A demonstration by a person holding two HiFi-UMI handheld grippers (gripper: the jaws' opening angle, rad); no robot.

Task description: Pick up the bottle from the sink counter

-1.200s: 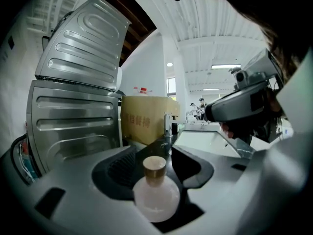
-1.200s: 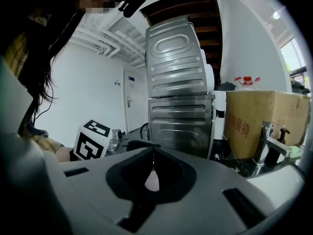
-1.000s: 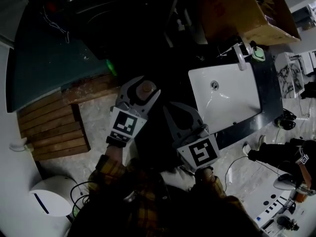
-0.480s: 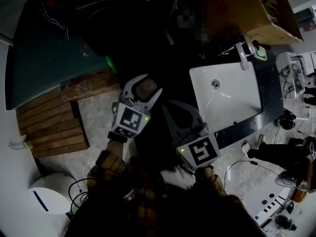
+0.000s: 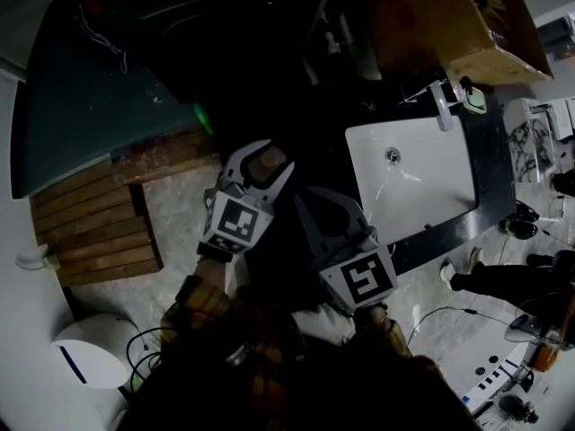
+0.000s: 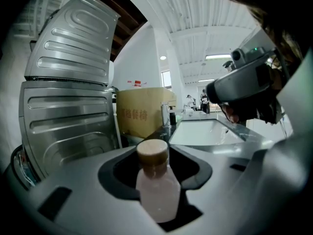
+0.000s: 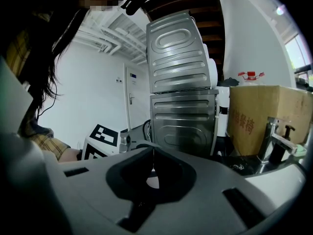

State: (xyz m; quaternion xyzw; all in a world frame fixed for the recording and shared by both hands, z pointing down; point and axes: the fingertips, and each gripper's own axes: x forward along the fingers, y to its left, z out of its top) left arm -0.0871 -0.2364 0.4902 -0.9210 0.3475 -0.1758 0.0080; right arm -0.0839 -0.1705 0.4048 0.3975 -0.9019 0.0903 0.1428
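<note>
A small bottle [image 6: 156, 190] with a pale pink body and a brown cap stands upright in the hollow of my left gripper [image 6: 164, 148]. The jaws are closing around it and wrap its body on both sides. From the head view the bottle's cap [image 5: 267, 162] shows between the left gripper's [image 5: 260, 157] white jaws, left of the white sink [image 5: 422, 196]. My right gripper [image 5: 329, 203] sits just right of it and lower, beside the dark counter [image 5: 490, 142]. The right gripper [image 7: 152, 153] is shut, with nothing between its jaws.
A cardboard box [image 5: 449, 25] stands behind the sink, next to a tap [image 5: 438, 101]. Two stacked steel appliances [image 7: 183, 102] rise ahead. A wooden slatted platform [image 5: 94, 227] lies on the floor at left. A person's feet [image 5: 490, 272] are at the right.
Both grippers stay almost where they were, the bottle still between the left jaws. The person at the right edge has shifted.
</note>
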